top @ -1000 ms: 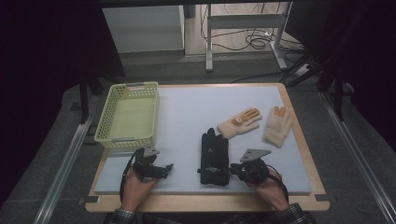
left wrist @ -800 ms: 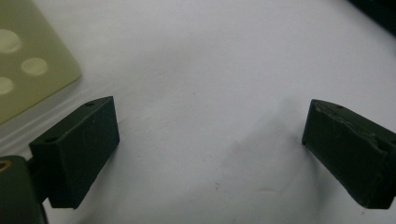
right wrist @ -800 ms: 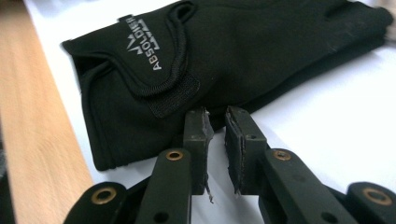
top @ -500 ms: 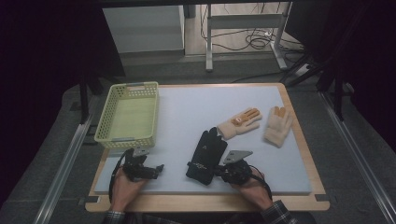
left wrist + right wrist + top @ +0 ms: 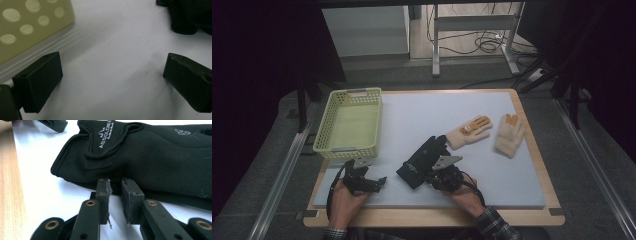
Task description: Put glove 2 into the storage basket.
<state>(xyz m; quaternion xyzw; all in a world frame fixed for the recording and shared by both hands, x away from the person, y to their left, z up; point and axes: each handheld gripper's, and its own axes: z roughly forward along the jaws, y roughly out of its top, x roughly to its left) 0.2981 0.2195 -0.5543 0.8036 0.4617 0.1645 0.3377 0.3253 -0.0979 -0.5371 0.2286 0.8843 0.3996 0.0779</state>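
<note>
Black glove [image 5: 422, 161] lies flat on the white mat [image 5: 422, 117], directly ahead of our right gripper [image 5: 115, 185], its cuff edge right at the jaw tips. Those jaws have just been opening; a narrow gap stands between the pads [image 5: 128, 192] and we see no fabric pinched in it. Beyond the glove's fingers, up and to the right of that gripper, lie a tan glove [image 5: 469, 131] and a second tan glove [image 5: 509, 135], with bare mat beside them. Our left gripper [image 5: 112, 72] rests with jaws spread wide over bare mat, holding nothing. The yellow basket [image 5: 348, 145] sits just beyond its left jaw, the black glove off to its right. Behind both grippers runs the table's wooden edge [image 5: 422, 216].
</note>
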